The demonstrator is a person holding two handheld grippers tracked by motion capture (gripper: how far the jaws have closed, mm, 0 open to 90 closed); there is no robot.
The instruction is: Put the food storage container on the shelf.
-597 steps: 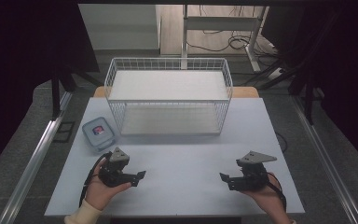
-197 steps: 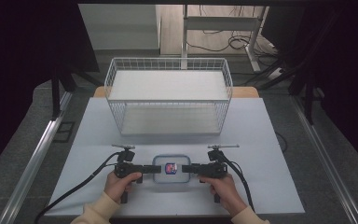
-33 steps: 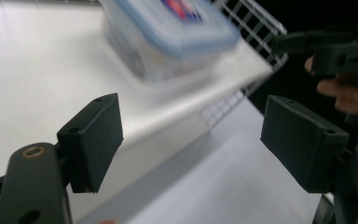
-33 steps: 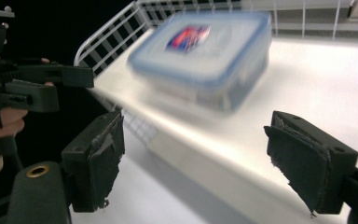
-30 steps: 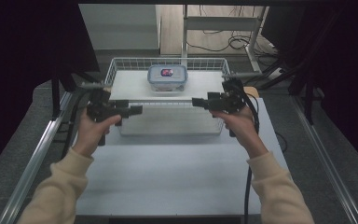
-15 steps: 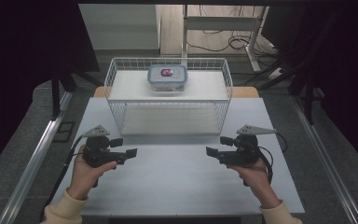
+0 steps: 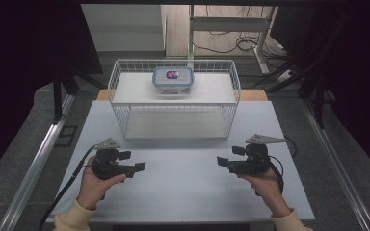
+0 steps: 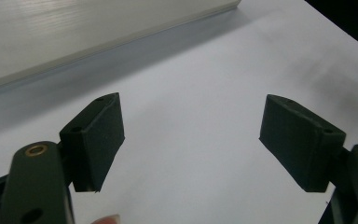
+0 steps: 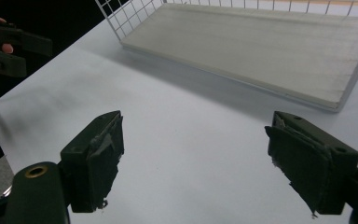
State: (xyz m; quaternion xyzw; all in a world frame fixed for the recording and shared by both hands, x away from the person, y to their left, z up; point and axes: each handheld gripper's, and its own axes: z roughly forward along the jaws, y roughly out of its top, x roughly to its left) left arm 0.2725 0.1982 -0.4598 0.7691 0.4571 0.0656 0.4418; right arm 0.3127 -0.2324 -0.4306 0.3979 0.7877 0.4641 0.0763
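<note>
1. My left tongs (image 7: 137, 167) sit low over the near left of the white table (image 7: 188, 192), jaws spread wide with nothing between them; in the left gripper view (image 8: 191, 140) only bare table lies between the black pads.
2. My right tongs (image 7: 223, 162) hover over the near right of the table, jaws likewise parted and empty; in the right gripper view (image 9: 193, 163) the pads look frayed at their edges.
3. The two tongs point toward each other, well apart.
4. The container (image 7: 173, 80) is a small clear box with rounded corners and a blue-grey rimmed lid, something red and dark showing through the top.
5. It rests in the white wire basket (image 7: 120, 118) at the far side of the table, on the pale upper board near the back wall, roughly centred.
</note>
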